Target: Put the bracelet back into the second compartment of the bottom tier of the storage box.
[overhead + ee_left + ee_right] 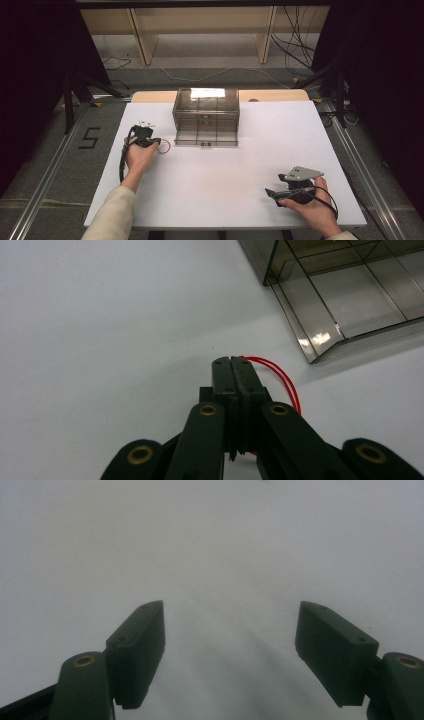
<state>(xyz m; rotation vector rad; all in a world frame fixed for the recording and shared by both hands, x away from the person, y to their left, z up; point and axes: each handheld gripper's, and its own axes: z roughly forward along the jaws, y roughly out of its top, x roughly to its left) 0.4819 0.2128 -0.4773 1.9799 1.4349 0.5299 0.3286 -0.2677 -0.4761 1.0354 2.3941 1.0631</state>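
The red elastic band point(280, 377) lies on the white table point(100, 315), pinched between your left gripper point(233, 362) jaws, looping out to their right — grasp looks done. Ahead-right sits the smoky clear drawer box point(345, 295); lift gently next. Your right gripper point(230, 645) rests, jaws spread, holding nothing.

dim surroundings | bright white table point(225, 170) | box point(206, 116) glare | soft, hazy
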